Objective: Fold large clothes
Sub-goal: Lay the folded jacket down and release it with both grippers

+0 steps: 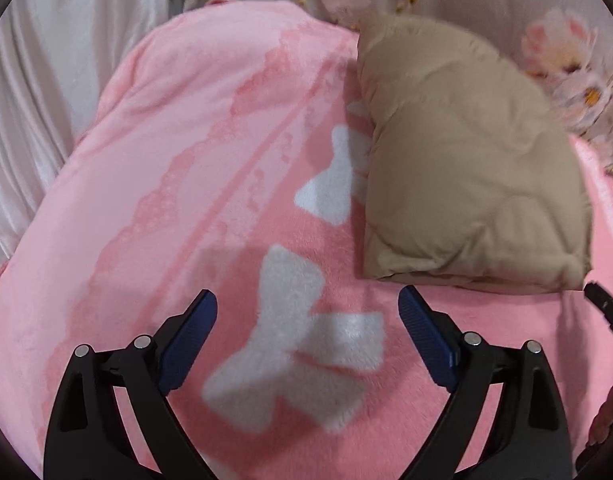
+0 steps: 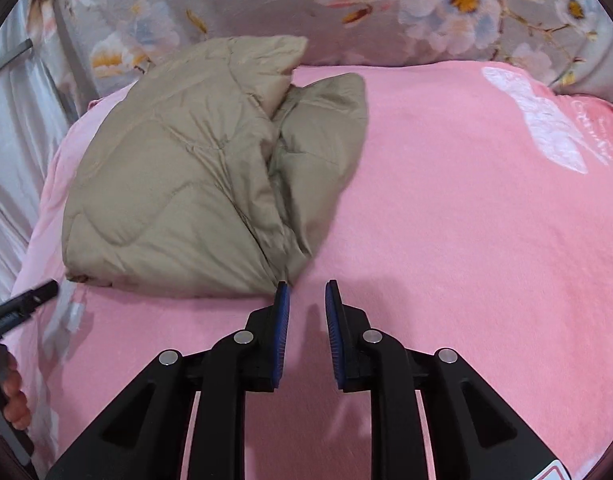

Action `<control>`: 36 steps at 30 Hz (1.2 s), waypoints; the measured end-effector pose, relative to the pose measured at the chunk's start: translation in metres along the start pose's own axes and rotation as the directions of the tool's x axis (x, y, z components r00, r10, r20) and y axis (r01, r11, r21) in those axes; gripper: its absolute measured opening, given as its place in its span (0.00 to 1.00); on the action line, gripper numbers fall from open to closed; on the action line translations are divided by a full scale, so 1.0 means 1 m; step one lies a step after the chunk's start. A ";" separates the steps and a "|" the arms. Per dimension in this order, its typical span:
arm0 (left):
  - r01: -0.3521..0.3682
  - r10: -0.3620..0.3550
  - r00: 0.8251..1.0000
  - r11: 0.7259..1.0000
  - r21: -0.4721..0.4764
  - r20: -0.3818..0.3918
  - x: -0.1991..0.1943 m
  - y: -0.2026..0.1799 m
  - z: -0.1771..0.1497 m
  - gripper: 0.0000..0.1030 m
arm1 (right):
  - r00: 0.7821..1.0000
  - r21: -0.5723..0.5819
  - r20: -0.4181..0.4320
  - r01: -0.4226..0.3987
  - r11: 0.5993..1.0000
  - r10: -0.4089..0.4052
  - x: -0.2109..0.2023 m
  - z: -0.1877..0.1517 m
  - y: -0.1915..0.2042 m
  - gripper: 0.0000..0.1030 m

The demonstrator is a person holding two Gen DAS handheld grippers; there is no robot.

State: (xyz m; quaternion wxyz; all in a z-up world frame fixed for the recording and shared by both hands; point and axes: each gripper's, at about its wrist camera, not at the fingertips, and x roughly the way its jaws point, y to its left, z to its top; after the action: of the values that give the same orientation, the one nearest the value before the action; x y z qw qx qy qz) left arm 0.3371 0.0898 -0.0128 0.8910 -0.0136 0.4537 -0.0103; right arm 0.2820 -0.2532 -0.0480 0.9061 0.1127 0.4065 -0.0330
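Observation:
A beige quilted jacket (image 1: pixel 466 168) lies folded into a thick bundle on a pink blanket (image 1: pixel 178 168). In the left wrist view it sits ahead and to the right of my left gripper (image 1: pixel 308 294), which is open wide over a white bow print with nothing between its fingers. In the right wrist view the jacket (image 2: pixel 186 184) is ahead and to the left. My right gripper (image 2: pixel 307 285) stands just off its near right corner, jaws narrowly apart over bare blanket (image 2: pixel 466 220) and holding nothing. Whether its left fingertip (image 2: pixel 283 292) touches the jacket I cannot tell.
Floral grey bedding (image 2: pixel 426 0) runs along the far side of the blanket. A pale curtain (image 1: pixel 34 100) hangs at the left. The tip of the left gripper and a hand (image 2: pixel 10 400) show at the right wrist view's left edge.

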 end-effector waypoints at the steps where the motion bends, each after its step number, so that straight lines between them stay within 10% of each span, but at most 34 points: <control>1: 0.003 -0.003 1.000 1.000 -0.004 0.017 -0.007 0.001 0.004 0.87 | 1.000 0.003 0.013 -0.004 1.000 0.004 -0.007 0.000 0.001 0.16; 13: -0.120 0.111 0.989 0.989 0.083 0.100 0.023 -0.085 0.073 0.87 | 0.996 -0.023 0.081 -0.046 0.999 0.047 0.021 0.078 0.044 0.10; 36: -0.148 0.137 0.978 0.987 0.060 0.158 0.060 -0.094 0.052 0.95 | 0.986 0.008 0.111 -0.125 0.992 0.123 0.073 0.048 0.025 0.06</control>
State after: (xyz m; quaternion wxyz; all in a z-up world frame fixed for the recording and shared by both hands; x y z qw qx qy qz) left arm 0.4135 -0.0050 -0.0275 0.9216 0.0501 0.3829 0.0386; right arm 0.3698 -0.2372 -0.0672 0.9265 0.1425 0.3480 0.0143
